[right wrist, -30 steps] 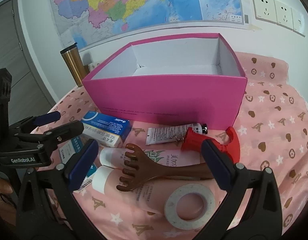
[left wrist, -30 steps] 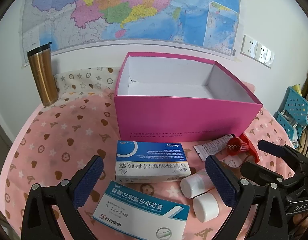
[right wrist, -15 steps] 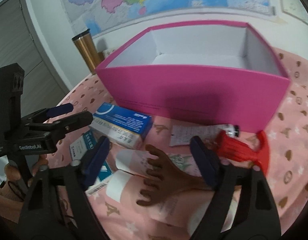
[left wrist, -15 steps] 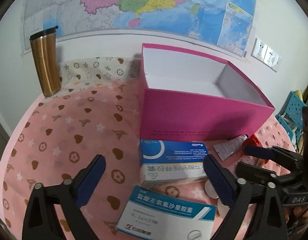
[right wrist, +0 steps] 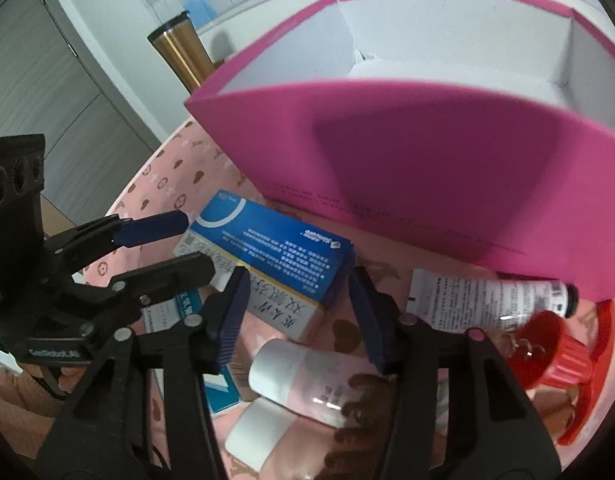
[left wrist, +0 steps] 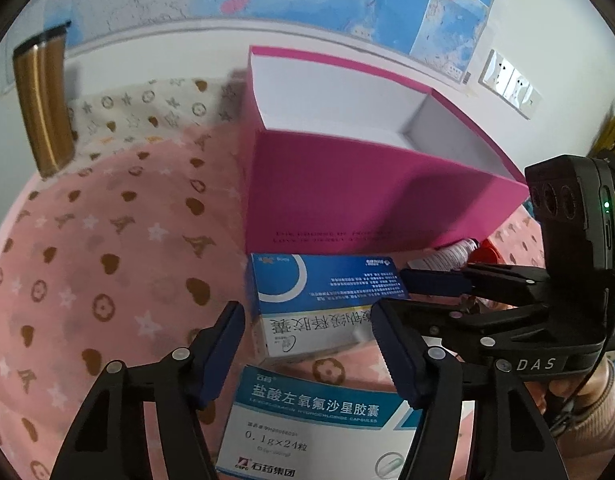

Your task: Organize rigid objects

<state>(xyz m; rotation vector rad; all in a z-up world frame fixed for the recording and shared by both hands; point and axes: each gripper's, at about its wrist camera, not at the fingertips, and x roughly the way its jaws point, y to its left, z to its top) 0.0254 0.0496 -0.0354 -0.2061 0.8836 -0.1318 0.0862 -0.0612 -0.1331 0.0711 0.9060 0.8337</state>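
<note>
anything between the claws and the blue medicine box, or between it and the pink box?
Nothing visible. Both the left claw and right claw are closing around the blue medicine box; pink box sits open directly behind.

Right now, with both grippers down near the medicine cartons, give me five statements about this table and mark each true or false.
1. The open pink cardboard box has items inside. False: only its bare white interior shows.
2. The blue-and-white medicine carton lies in front of the pink box. True.
3. The gold metal tumbler lies on its side. False: it stands upright by the wall.
4. The right gripper is clamped on the white squeeze tube. False: its jaws are closing around a corner of the blue-and-white carton; the tube lies apart.
5. A white-and-teal capsule carton lies below the left gripper. True.
</note>
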